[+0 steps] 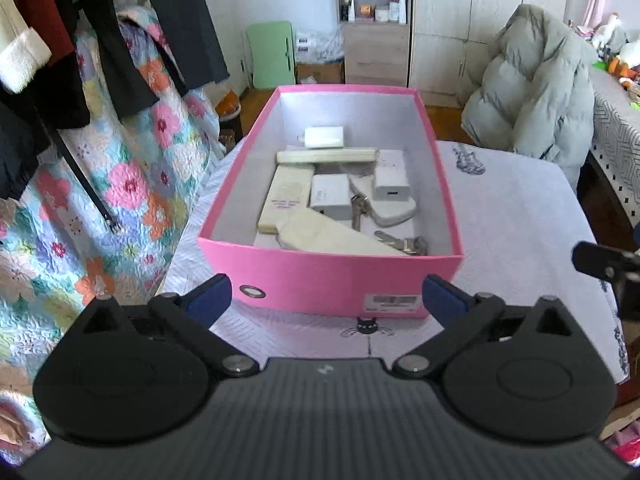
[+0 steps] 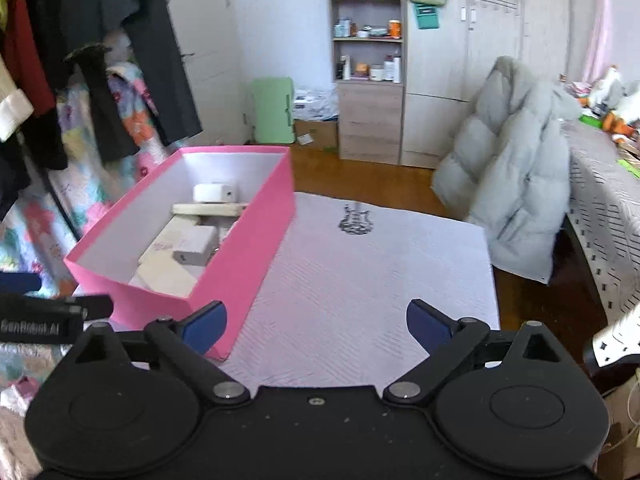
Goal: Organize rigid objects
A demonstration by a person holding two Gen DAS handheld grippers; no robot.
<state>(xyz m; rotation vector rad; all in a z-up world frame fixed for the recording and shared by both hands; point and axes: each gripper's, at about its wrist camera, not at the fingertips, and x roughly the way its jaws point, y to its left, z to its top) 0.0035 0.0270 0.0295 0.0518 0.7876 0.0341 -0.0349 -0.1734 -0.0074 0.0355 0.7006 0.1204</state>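
A pink shoe box (image 1: pixel 332 280) stands on the white-clothed table (image 1: pixel 512 216). Inside lie several white chargers (image 1: pixel 390 176), cream flat boxes (image 1: pixel 286 198) and keys (image 1: pixel 402 242). My left gripper (image 1: pixel 326 300) hovers just before the box's near wall, open, with nothing between its blue pads. In the right wrist view the same box (image 2: pixel 240 256) sits to the left. My right gripper (image 2: pixel 316 326) hangs open over bare cloth beside the box's right wall, holding nothing. The left gripper's black body (image 2: pixel 44 320) shows at that view's left edge.
Dark clothes (image 1: pixel 120 40) and a floral quilt (image 1: pixel 120 184) hang left of the table. A grey puffer jacket (image 1: pixel 532 92) drapes over a chair at the right. A shelf unit (image 1: pixel 374 20) and a green stool (image 1: pixel 272 54) stand on the wooden floor behind.
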